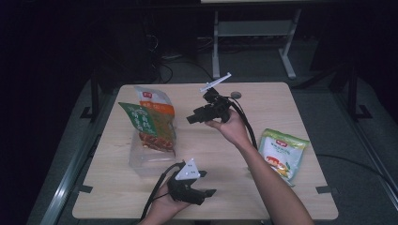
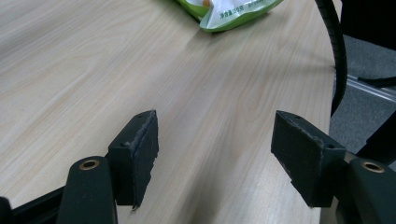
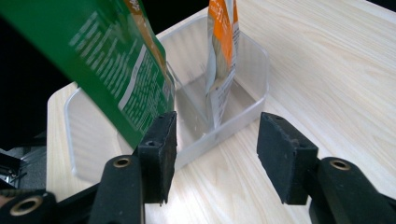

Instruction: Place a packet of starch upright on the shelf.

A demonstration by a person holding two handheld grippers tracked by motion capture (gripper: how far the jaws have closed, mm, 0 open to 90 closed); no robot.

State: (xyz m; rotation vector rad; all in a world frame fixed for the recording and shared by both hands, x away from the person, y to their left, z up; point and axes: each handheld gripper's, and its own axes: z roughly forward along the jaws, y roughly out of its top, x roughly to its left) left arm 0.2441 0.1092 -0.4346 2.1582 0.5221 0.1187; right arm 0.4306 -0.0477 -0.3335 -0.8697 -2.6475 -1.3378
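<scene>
Though beside the clear bin (image 3: 243,88), right gripper (image 3: 215,154) fingers apart, empty.

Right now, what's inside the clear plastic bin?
Two snack bags stand in the clear bin: a green bag leaning in front and an orange-and-white bag behind it. The green bag covers part of the bin floor, so anything beneath it cannot be seen.

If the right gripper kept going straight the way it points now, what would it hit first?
Most likely the clear plastic bin: the right gripper, jaws open with nothing between them, aims at its near wall, with the green packet leaning just left of that line. Depth is hard to judge.
</scene>
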